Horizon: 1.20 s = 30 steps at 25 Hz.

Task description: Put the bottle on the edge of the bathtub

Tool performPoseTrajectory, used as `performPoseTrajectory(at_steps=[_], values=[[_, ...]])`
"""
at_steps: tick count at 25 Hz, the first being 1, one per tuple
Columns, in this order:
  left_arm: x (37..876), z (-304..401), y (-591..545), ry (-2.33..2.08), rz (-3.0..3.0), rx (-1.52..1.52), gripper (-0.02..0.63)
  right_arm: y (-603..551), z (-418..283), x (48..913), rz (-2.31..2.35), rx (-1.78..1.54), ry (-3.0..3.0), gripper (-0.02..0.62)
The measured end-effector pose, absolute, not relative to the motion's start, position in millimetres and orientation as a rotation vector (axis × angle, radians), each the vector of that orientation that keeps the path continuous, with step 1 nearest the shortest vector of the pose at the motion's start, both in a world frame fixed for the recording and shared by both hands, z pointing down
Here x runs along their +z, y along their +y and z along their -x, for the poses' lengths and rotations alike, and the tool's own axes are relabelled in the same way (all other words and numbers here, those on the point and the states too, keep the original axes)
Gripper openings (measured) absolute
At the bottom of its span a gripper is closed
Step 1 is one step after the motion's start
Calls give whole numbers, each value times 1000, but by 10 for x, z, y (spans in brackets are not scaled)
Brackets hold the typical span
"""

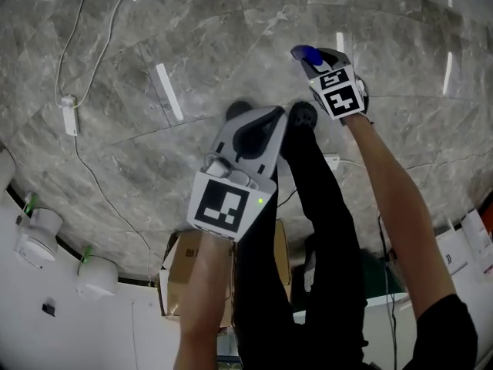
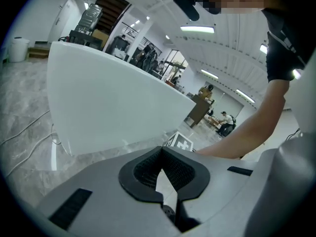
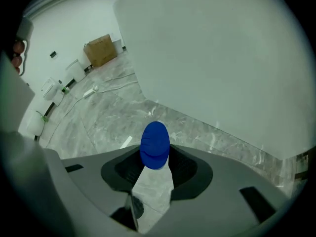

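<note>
Right now the right gripper (image 3: 156, 157) is clamping the bottle (image 3: 155, 144) near its top, the jaws pressing in from both sides just under the rounded blue cap. The cap is looking like ribbed, matte plastic. Little of the body below it is showing, so I cannot tell its material. The left gripper (image 2: 160, 154) is carrying nothing: its dark, ridged pads are meeting at the tips, with only a thin wedge of floor showing behind them.

Below both tools the floor (image 1: 192, 45) is spreading out as polished grey marble, veined and glossy, reflecting the ceiling lights as bright bars. A white plug block (image 1: 70, 114) is lying on it at the end of a thin cable. A brown cardboard box (image 1: 185, 264) is sitting beside the person's legs.

Beyond the jaws the bathtub (image 3: 222, 58) is rising as a smooth, glossy white wall, curved and unmarked, filling most of the right gripper view.

As for progress, I am judging the pick-up done and the placing not yet begun: the bottle is hanging low beside the tub wall, well below the rim. What is remaining is lifting it to the edge, setting it down upright and letting go.
</note>
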<state>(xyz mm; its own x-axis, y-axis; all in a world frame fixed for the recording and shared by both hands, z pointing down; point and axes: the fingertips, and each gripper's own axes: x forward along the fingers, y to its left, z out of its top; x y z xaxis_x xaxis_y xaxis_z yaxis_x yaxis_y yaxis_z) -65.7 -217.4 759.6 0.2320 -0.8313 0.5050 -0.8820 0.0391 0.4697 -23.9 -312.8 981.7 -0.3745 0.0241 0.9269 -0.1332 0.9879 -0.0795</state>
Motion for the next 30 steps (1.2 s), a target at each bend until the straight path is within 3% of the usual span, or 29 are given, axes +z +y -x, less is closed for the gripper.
performPoseTrajectory(at_steps=[30], values=[[8620,935,-2086,-1603,-1710,85,11,-3739,1208,11207,-113,-33,-1935,151]])
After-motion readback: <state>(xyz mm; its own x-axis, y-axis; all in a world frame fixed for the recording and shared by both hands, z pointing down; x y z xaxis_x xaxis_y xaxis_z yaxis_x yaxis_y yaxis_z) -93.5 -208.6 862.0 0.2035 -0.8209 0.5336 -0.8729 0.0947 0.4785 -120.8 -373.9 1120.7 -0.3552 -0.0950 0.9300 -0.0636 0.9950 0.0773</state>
